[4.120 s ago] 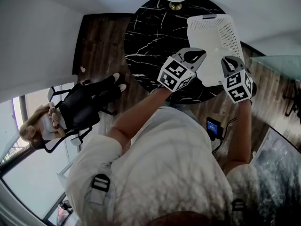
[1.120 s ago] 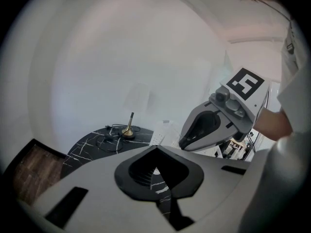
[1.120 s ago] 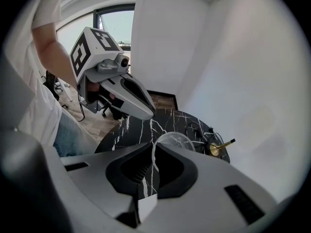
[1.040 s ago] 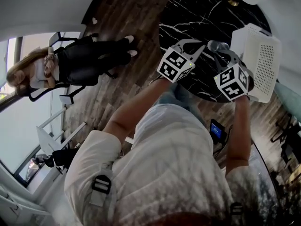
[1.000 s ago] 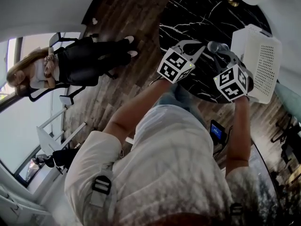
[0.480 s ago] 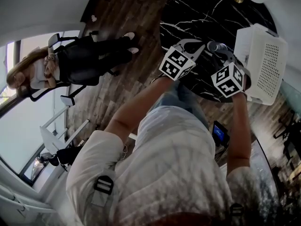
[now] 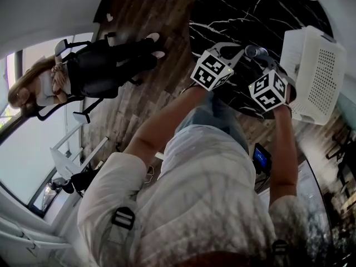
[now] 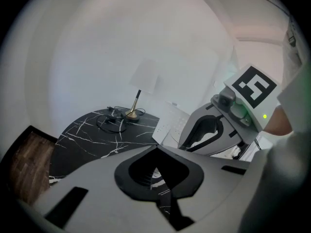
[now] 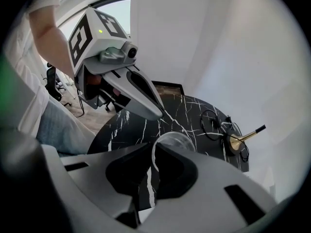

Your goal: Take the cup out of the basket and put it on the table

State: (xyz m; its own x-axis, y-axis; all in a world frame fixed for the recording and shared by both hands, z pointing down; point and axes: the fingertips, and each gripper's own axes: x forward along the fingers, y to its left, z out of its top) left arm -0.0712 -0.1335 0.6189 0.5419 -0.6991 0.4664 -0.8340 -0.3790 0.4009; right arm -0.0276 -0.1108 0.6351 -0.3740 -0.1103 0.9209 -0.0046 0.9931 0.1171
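Observation:
A clear cup (image 7: 251, 51) (image 9: 176, 142) is out of the white basket (image 7: 314, 71) and hangs over the black marble table (image 7: 222, 10), left of the basket. My right gripper (image 7: 260, 57) (image 9: 153, 160) is shut on the cup's rim. Whether the cup touches the table I cannot tell. My left gripper (image 7: 238, 50) (image 8: 155, 177) is close beside it on the left, jaws together with nothing in them. In the left gripper view the basket (image 8: 167, 125) shows behind the right gripper (image 8: 214, 132). The left gripper (image 9: 138, 93) shows as a closed beak in the right gripper view.
A lamp with a brass base (image 8: 131, 113) (image 9: 236, 142) and a coiled black cable (image 9: 214, 123) stand at the table's far side. A person sits in a chair (image 7: 72, 77) on the wooden floor to the left. The table's near edge (image 7: 239, 107) lies under my wrists.
Four seconds ago both grippers were at the basket. Now the right one holds the cup over the table, left of the basket. In the last second the hands barely moved.

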